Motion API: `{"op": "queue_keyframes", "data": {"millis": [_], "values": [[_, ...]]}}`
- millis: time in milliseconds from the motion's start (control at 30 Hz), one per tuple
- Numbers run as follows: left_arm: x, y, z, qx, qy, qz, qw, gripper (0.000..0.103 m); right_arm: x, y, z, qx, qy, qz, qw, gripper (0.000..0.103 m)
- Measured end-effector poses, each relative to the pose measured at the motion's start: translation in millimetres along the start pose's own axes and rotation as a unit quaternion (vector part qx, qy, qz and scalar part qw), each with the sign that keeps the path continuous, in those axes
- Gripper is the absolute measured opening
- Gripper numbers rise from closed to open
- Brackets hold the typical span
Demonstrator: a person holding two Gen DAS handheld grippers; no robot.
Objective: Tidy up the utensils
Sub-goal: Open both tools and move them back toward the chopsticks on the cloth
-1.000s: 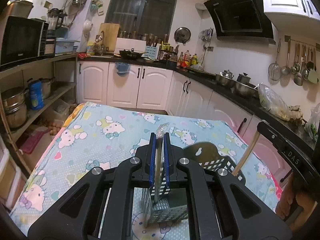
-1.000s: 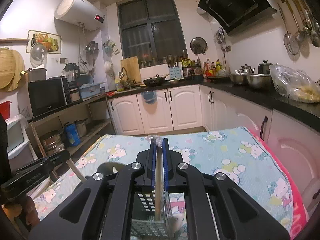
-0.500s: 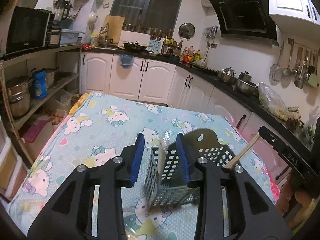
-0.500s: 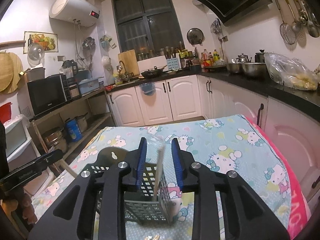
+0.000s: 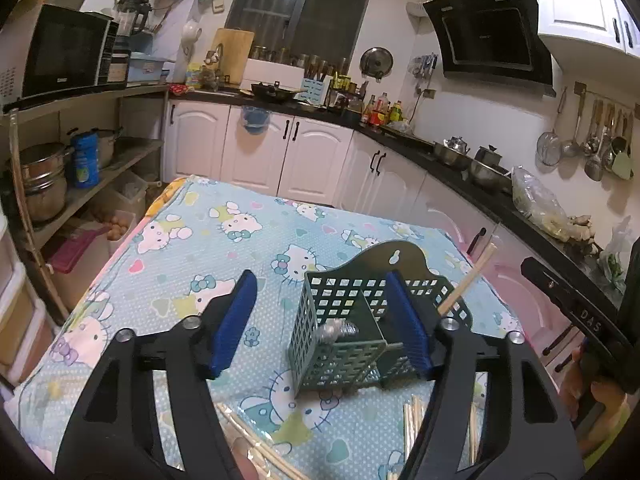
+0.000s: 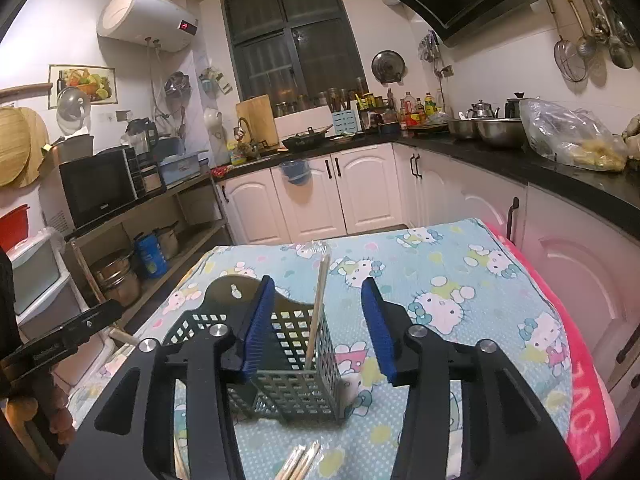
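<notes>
A green slotted utensil caddy stands on the cartoon-cat tablecloth. My left gripper is just in front of it, jaws opening and wide apart. A wrapped utensil with a silvery top sits loose in the caddy's left compartment, touching neither pad. In the right wrist view the caddy holds a pale pair of chopsticks that leans upright in the right compartment. My right gripper has its jaws opening around that pair, pads clear of it. The same chopsticks poke out to the caddy's right.
Loose chopsticks lie on the cloth near me. A hand holds the other tool at the right edge. White cabinets and a black counter ring the table; shelves with pots stand left.
Both grippers were shut on wrapped chopsticks above the caddy; both have opened. The chopsticks dropped into the caddy, and both tools drew back a little.
</notes>
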State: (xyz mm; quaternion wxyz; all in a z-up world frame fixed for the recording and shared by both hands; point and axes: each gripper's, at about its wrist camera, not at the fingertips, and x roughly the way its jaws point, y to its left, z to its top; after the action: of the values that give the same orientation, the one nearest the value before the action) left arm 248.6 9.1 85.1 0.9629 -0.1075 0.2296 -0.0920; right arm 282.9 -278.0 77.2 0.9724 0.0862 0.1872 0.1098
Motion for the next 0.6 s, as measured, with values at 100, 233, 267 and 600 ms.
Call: {"op": "queue_keyframes", "data": {"millis": [100, 233, 267, 600], "values": [[-5.8, 1.2, -2.3, -0.003, 0.0, -0.003, 1.0, 0.073, -5.6, 0.6, -2.0, -0.002, 0.001, 0.0, 1.0, 0.048], [-14.8, 1.4, -6.3, 0.0, -0.003, -0.003, 1.0, 0.092, -15.6, 1.7, -7.6, -0.008, 0.005, -0.002, 1.0, 0.053], [-17.9, 2.0, -8.0, 0.0, -0.003, -0.003, 1.0, 0.092, -17.6, 0.9, -9.1, -0.009, 0.007, -0.001, 1.0, 0.054], [-39.4, 6.3, -23.3, -0.003, 0.0, 0.002, 1.0, 0.092, -37.5, 0.3, -29.1, -0.011, 0.031, -0.006, 0.999, 0.055]]}}
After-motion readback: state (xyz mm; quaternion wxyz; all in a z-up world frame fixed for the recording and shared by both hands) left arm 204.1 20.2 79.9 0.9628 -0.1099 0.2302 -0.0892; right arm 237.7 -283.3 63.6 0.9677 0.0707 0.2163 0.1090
